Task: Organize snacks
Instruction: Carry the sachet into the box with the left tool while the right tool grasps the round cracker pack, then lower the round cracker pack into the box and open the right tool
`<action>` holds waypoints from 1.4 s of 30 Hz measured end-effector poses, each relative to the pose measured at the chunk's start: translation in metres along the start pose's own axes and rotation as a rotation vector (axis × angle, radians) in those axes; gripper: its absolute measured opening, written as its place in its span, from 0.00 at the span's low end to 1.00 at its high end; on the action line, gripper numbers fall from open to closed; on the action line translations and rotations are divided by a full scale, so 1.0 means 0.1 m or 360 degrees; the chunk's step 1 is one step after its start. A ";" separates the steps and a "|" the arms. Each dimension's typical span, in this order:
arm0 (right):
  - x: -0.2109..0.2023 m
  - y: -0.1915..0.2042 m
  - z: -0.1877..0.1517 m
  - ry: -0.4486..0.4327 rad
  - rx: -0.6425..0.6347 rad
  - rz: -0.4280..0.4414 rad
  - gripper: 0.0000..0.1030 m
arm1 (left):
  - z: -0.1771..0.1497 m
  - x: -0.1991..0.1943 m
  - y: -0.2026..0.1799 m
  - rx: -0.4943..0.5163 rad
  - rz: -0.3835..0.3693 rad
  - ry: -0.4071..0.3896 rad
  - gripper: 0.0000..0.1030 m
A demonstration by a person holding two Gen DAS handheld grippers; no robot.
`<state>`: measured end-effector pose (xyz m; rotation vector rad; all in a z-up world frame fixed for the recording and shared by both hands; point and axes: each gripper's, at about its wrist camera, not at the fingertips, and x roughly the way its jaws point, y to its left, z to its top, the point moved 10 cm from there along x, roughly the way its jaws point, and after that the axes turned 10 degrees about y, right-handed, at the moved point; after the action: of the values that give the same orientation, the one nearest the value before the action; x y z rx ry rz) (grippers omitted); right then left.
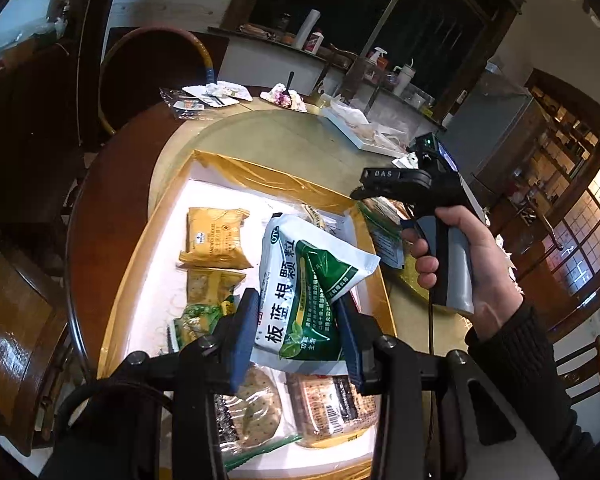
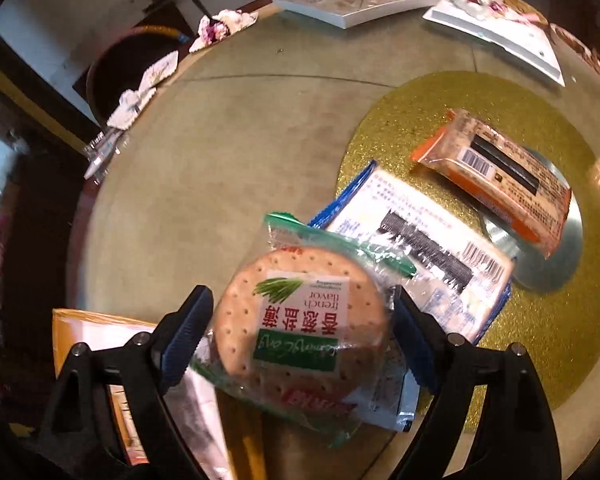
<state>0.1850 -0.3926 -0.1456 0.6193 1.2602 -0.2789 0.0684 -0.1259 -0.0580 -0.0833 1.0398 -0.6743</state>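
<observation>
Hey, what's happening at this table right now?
A person is sorting snacks with a handheld gripper in each hand. The left gripper holds a white and green sachet over the gold-edged box of packets. The right gripper holds a round cracker pack near two packets on the gold mat.

Round glass turntable: cake slice with fork at far edge; white rectangular plates beyond; gold glitter mat right.

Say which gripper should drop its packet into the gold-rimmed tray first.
Left, probably. The left gripper holds the green-and-white pouch directly above the tray. The right gripper, gripping the round cracker pack, hangs over the glass beside the tray.
</observation>
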 end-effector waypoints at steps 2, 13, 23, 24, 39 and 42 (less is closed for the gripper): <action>-0.01 -0.02 -0.03 -0.0021 0.0017 0.0032 0.75 | -0.01 -0.02 0.03 -0.0006 0.0013 -0.0004 0.37; -0.77 -0.02 -0.70 -0.0296 -0.0226 0.0262 0.74 | -0.02 -0.03 0.16 -0.0075 0.0024 0.0007 0.37; -1.11 0.64 -1.44 -0.0320 -0.0615 0.0481 0.74 | 0.18 -0.01 0.23 -0.0098 0.0038 0.0018 0.37; -1.10 0.69 -1.44 -0.0318 -0.0633 0.0480 0.74 | 0.22 0.01 0.27 -0.0104 0.0053 0.0016 0.37; -0.61 1.39 -1.16 -0.0118 -0.0705 0.0613 0.74 | 0.51 0.45 0.61 -0.0117 0.0188 0.0128 0.37; -0.48 1.52 -1.09 -0.0074 -0.0727 0.0599 0.74 | 0.46 0.49 0.66 -0.0096 0.0256 0.0157 0.37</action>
<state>0.1628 -0.2134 -0.0766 0.4380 1.0877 0.3006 0.1536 -0.1114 -0.0965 -0.0187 1.1490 -0.5051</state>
